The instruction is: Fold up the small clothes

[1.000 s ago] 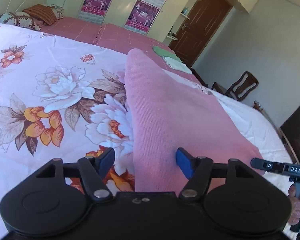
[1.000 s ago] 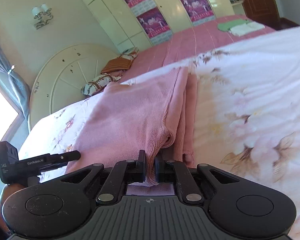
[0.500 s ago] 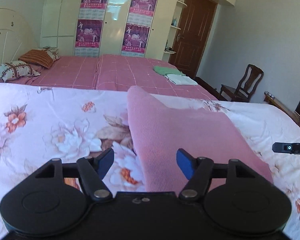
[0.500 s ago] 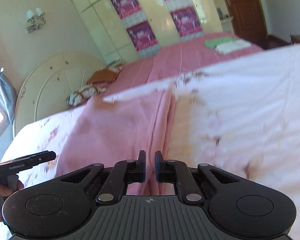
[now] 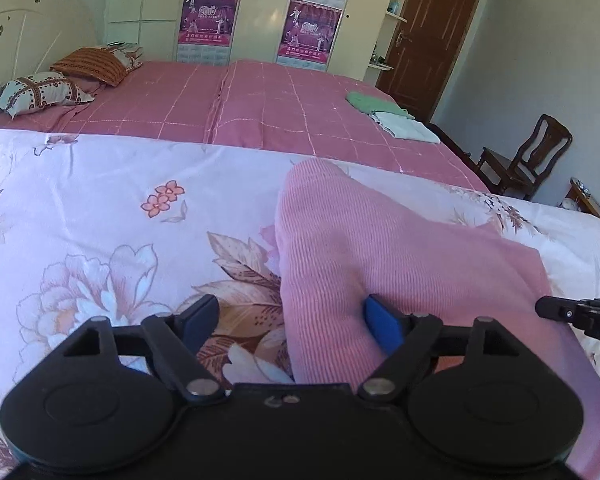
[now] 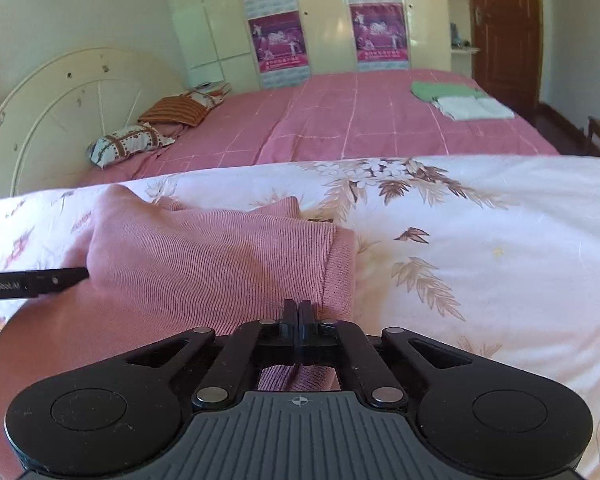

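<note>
A pink ribbed knit garment (image 5: 400, 256) lies on the floral quilt (image 5: 100, 216), humped at its far end. My left gripper (image 5: 290, 312) straddles its left edge and its jaws are opening. The right blue pad (image 5: 380, 322) touches the cloth; the left pad stands clear over the quilt. In the right wrist view the garment (image 6: 204, 264) shows a ribbed hem (image 6: 340, 264) just ahead of my right gripper (image 6: 299, 308). That gripper's pads are pressed together with no cloth visible between them; fabric lies under the fingers. Each view catches the tip of the other gripper at its side edge.
Beyond the quilt's far edge (image 6: 480, 168) is a pink checked bed (image 5: 260, 112) with folded green (image 5: 374, 102) and white (image 5: 406, 128) clothes, and pillows (image 5: 40, 92) by the headboard. A wooden chair (image 5: 528, 156) and a door (image 5: 432, 40) are at the right.
Both grippers have drawn back along the garment. The right jaws, which had cloth in a narrow gap, have closed fully. The left jaws have spread wider. The garment looks shorter and more bunched.
</note>
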